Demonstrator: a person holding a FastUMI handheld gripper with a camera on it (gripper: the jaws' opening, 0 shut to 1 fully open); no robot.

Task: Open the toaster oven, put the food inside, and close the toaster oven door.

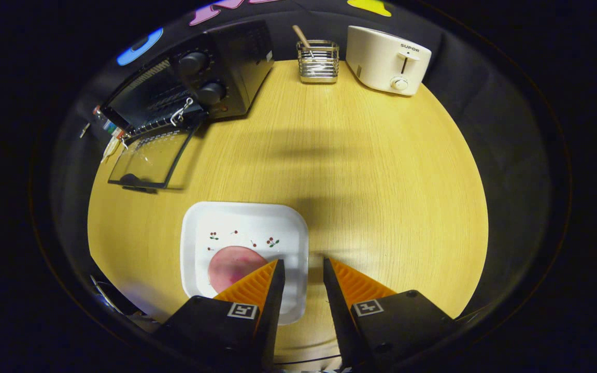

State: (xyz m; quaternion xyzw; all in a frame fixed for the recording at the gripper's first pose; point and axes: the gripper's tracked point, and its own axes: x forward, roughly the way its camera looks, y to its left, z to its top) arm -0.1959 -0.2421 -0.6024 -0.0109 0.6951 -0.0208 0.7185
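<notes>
You have bright, even overhead light on the pale yellow wood-grain worktop (381, 171), with soft broad shadows across its middle. Toward twelve o'clock, fisheye bending curves its edges. The square white plate (241, 228) looks sharp, slightly glary.

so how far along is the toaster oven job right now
Done: the toaster oven is open, its glass door folded down onto the table. In hand: nothing yet; the gripper hangs open over the white plate, its fingers empty, the pink food beside one of them. Left: grasp the food, put it inside, close the door.
</notes>
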